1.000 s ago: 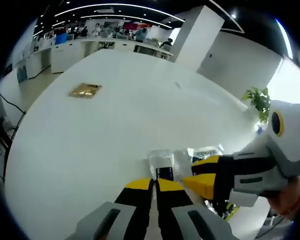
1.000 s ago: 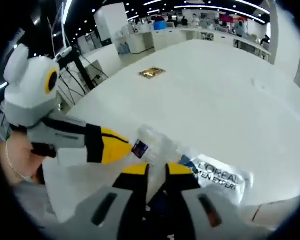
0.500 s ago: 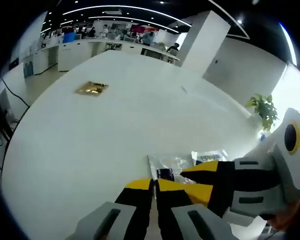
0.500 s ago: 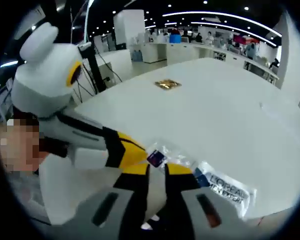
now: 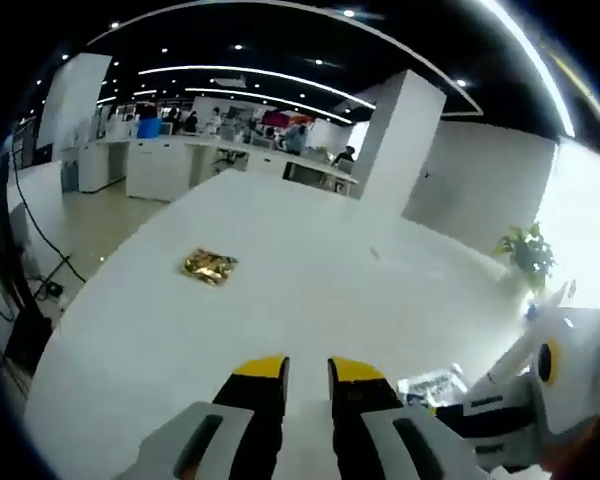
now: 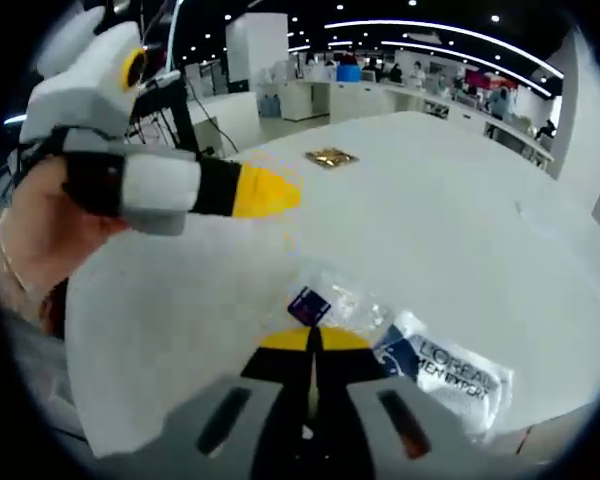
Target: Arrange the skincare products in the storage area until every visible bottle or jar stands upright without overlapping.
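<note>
The clear packet [image 6: 332,300] lies flat just ahead of the clenched right tongs [image 6: 313,340]; the left tongs [image 5: 307,368], slightly parted and empty, are lifted away.

One white table [image 6: 480,200] is lying under everything in the right gripper view. One clear plastic bag [image 6: 330,297] is lying on it, and one small dark blue item [image 6: 306,306] is showing through the plastic; what kind of product it is cannot be told. One white sachet [image 6: 442,368] with dark lettering is lying just beside the bag, touching it. One gold packet [image 6: 330,157] is lying well apart, farther along the table. Two grippers are showing: the right gripper [image 6: 312,340], and the left gripper [image 6: 265,191], which one hand [image 6: 35,225] is holding.
</note>
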`<state>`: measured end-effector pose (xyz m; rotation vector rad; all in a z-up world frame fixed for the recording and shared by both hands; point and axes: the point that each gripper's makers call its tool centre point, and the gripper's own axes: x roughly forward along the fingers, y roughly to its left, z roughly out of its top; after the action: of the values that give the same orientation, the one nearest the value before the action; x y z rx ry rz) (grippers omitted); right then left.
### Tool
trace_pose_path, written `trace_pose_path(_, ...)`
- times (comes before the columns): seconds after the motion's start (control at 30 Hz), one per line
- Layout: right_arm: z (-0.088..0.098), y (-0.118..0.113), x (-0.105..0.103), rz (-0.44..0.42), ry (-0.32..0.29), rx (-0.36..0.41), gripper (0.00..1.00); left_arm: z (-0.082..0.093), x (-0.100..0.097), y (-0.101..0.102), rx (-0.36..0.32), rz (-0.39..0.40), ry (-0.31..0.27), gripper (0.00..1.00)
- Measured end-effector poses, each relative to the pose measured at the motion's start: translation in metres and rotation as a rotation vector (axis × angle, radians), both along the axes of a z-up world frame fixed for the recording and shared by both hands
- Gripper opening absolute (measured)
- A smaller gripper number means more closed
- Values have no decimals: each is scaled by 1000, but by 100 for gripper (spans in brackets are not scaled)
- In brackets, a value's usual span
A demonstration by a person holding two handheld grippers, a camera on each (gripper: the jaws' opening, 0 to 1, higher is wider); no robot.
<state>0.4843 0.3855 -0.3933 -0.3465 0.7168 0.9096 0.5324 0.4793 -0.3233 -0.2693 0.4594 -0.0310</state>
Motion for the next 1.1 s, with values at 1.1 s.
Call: trace_pose_path(1.1,4,-1,7,1,-69,58,2,-65,120,101,316,-53,297,2)
